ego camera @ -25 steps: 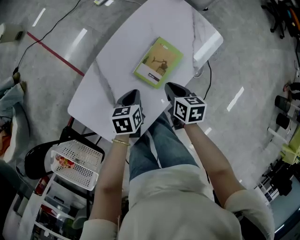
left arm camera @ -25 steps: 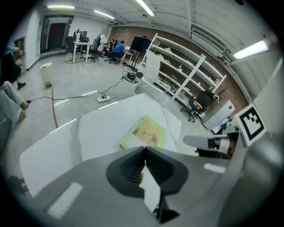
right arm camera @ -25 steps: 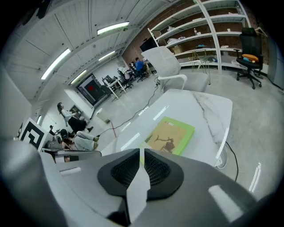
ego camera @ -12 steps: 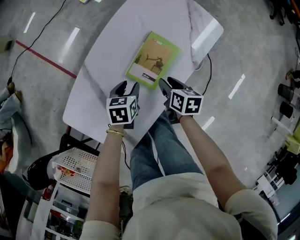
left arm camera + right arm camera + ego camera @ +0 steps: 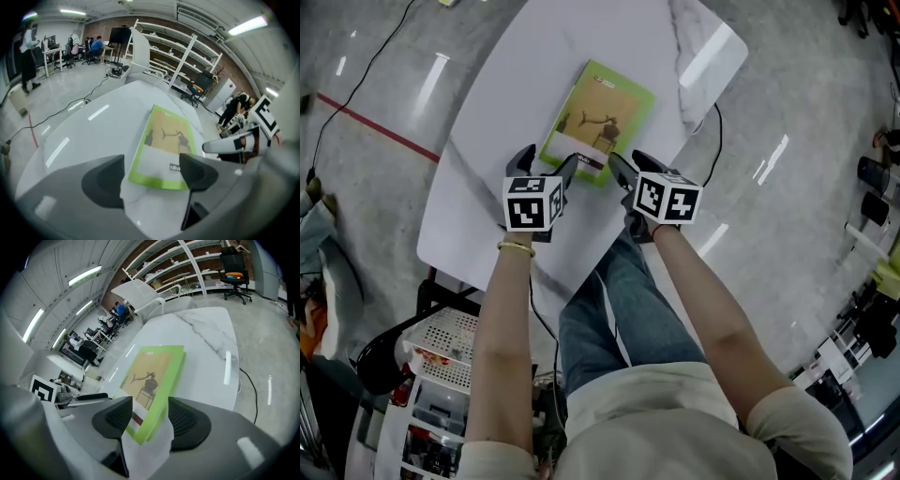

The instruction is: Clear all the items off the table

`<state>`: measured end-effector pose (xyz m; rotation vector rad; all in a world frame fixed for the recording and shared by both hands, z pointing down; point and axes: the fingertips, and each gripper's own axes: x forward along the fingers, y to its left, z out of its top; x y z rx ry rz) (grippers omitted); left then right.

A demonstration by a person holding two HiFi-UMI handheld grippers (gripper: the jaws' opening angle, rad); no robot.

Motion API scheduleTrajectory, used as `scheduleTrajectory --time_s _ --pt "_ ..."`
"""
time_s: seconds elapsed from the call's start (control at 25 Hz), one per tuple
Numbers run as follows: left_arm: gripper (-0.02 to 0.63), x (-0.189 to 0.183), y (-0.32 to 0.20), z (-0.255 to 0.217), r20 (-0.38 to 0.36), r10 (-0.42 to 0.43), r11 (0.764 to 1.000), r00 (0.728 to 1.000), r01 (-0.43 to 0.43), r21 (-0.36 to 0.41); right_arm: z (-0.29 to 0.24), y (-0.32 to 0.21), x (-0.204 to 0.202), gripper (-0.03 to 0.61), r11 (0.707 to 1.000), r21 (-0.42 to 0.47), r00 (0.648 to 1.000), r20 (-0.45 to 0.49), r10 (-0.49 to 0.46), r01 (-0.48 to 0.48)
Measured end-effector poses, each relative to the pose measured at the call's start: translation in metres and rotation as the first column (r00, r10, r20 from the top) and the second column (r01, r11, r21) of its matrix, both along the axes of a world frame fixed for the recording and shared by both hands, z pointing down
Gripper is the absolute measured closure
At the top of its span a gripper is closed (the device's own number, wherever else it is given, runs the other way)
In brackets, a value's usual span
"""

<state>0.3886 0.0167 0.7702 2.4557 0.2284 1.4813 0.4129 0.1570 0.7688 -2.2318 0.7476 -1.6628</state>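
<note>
A green book (image 5: 598, 120) lies flat on the white marble-look table (image 5: 511, 89). My left gripper (image 5: 547, 161) hovers at the book's near left corner. Its jaws have just been opening and now stand wide, with the book's (image 5: 166, 145) near edge showing between them, untouched. My right gripper (image 5: 628, 161) is at the near right corner. Its jaws have also been opening and stand partly apart, astride the book's (image 5: 152, 378) corner without pressing on it. In each gripper view the other gripper shows at the side: the right gripper (image 5: 229, 144) and the left gripper (image 5: 84, 398).
A cart with a white wire basket (image 5: 450, 342) stands beside the table's near left edge. A black cable (image 5: 718, 131) runs on the floor to the right, and a red tape line (image 5: 375, 127) crosses the floor at left. The person's legs (image 5: 609, 281) are under the near edge.
Both grippers have come down and forward from the table's near edge to the book's near corners. Their jaws were shut and now stand apart.
</note>
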Motion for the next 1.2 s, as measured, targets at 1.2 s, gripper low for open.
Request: scheduleTrajectory --time_s 1.2 --pt "0.246 -0.007 0.021 0.025 0.051 0.024 0.999 0.998 -0.023 -0.022 0.033 -0.008 0.0 0.4 0.996 0.039 0.992 0.093 0.08 -0.084"
